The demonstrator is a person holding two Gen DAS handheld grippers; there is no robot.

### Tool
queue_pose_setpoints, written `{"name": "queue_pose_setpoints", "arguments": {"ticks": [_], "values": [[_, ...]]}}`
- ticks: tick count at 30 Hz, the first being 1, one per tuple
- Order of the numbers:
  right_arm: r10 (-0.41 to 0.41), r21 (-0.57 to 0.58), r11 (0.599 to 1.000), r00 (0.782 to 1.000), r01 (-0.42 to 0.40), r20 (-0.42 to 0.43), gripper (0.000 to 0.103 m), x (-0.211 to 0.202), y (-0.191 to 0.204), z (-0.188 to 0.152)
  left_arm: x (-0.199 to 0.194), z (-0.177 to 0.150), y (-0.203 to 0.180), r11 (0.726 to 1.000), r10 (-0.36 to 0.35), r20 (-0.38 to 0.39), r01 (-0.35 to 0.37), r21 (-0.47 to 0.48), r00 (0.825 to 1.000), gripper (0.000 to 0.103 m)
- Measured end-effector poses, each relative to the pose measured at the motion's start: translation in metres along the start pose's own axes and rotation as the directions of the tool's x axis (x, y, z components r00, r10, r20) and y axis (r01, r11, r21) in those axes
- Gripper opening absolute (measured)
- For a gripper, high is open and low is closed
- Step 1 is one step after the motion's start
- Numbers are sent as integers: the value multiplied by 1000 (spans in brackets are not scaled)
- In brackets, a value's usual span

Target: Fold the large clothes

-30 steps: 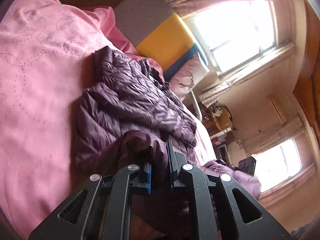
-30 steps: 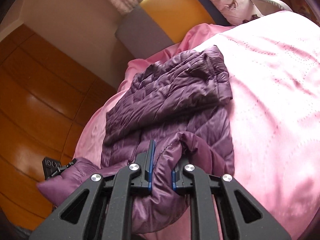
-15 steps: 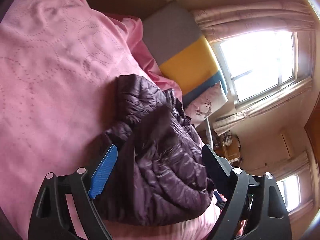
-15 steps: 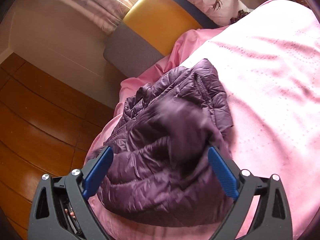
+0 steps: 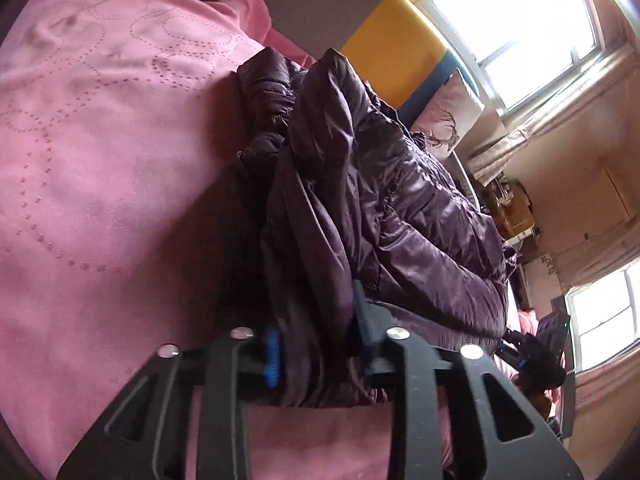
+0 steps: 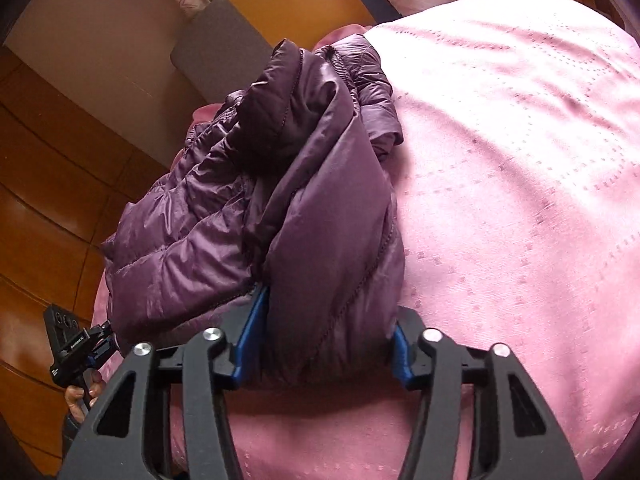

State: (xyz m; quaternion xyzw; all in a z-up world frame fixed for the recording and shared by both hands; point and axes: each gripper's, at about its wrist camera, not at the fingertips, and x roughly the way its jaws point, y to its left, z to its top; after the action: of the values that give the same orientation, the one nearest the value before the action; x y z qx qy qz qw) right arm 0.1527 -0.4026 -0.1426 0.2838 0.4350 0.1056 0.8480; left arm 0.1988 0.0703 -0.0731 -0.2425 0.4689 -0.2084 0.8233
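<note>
A purple quilted puffer jacket (image 5: pixel 384 208) lies bunched in a thick folded heap on the pink bedspread (image 5: pixel 100 160). My left gripper (image 5: pixel 316 344) is shut on the near edge of the jacket, fabric bulging between its blue pads. In the right wrist view the same jacket (image 6: pixel 280 200) fills the middle, and my right gripper (image 6: pixel 324 340) is closed around a thick roll of its near edge. The left gripper's body (image 6: pixel 68 344) shows at the lower left of the right wrist view, beside the jacket's other end.
A grey, yellow and blue headboard cushion (image 5: pixel 384 40) and a pale deer-print pillow (image 5: pixel 448 120) stand at the bed's head. Bright windows (image 5: pixel 520 12) and cluttered furniture (image 5: pixel 512 208) lie beyond. A wooden wardrobe (image 6: pixel 48 200) borders the bed's side.
Both grippers held the jacket a second ago, opened wide half a second ago, and now have closed again on the near edge of the folded heap, closer in.
</note>
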Motion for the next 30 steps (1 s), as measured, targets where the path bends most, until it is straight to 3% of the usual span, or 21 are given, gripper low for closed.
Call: {"name": "queue_pose_setpoints", "arguments": {"ticks": [2, 7, 16, 18, 19, 21, 23, 25, 30], "values": [[0, -24, 1000, 1000, 0, -9, 30, -7, 4, -5, -5, -3, 0, 1000, -1, 0, 1, 18, 1000, 15], [9, -85, 996, 999, -13, -49, 25, -30, 8, -23, -19, -27, -5, 997, -10, -25, 12, 71, 1000, 10], [-41, -191, 981, 990, 14, -136, 25, -89, 3, -75, -67, -103, -7, 996, -63, -98, 69, 55, 993, 8], [-89, -228, 972, 987, 58, -130, 36, -95, 9, -75, -77, -117, -12, 995, -45, -112, 54, 79, 993, 9], [-116, -250, 965, 987, 84, -116, 42, -97, 12, -74, -81, -119, -14, 995, -30, -110, 40, 90, 993, 11], [-162, -296, 945, 986, 140, -49, 52, -103, 22, -66, -89, -115, -17, 992, 43, -76, -34, 118, 996, 30], [-183, -325, 928, 983, 181, 24, 62, -108, 31, -59, -96, -107, -18, 988, 77, -19, -74, 137, 997, 66], [-191, -347, 914, 977, 211, 90, 64, -115, 38, -58, -103, -94, -20, 983, 93, 49, -100, 152, 994, 69], [-246, -412, 866, 959, 283, 141, 63, -81, 52, -31, -88, -63, -26, 975, 93, 90, -109, 193, 992, 69]]}}
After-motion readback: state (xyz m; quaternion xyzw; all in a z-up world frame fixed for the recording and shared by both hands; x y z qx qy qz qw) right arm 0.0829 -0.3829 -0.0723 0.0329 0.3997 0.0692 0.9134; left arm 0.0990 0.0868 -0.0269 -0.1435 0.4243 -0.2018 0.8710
